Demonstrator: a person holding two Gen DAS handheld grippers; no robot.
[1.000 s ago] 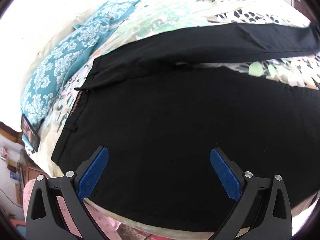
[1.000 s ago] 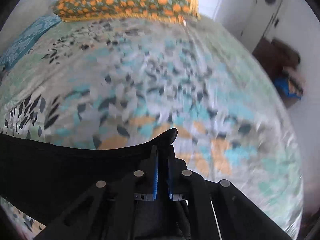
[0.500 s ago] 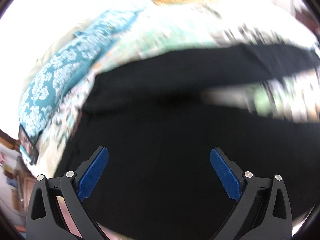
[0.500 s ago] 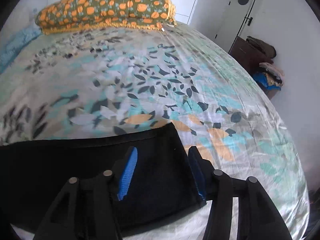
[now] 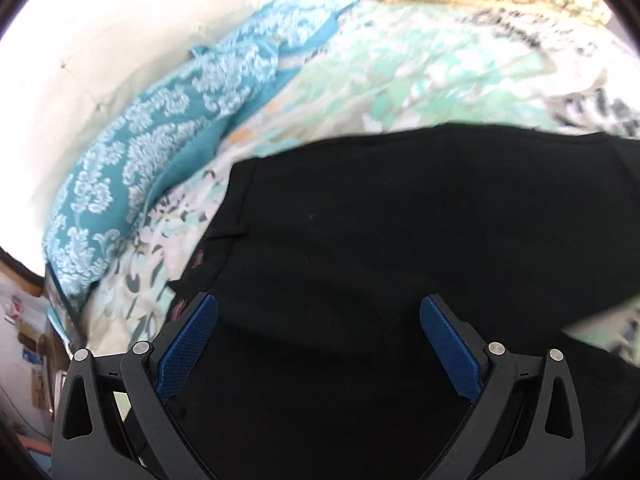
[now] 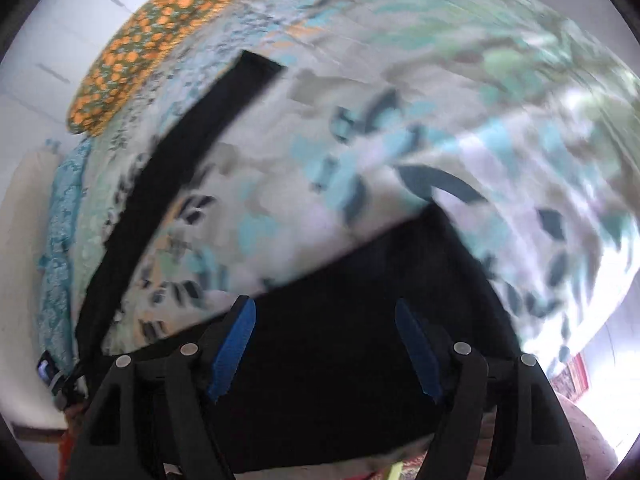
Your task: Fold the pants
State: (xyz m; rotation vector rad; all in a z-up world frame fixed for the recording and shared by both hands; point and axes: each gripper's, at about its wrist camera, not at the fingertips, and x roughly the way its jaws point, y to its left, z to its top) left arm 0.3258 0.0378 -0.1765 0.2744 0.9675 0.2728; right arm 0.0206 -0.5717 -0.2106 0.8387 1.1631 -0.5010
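Left wrist view: my left gripper (image 5: 318, 354) gapes wide, empty, over the pants (image 5: 400, 260) waist. Right gripper (image 6: 325, 350) also spread, holding nothing, above near leg hem; far leg (image 6: 176, 184) runs toward 11 o'clock on bedspread (image 6: 440, 100). I judge right nearer.

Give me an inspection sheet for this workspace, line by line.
Surface: floral bedsheet, blurred in the right wrist view.
Job's things: black pants spread flat, legs apart; far leg lies separate.
Clutter: teal patterned pillow; orange patterned pillow.
Grippers: left claw open above the pants; right claw open above the near leg.
Cables: nothing seen.
Surroundings: white wall beside the bed.
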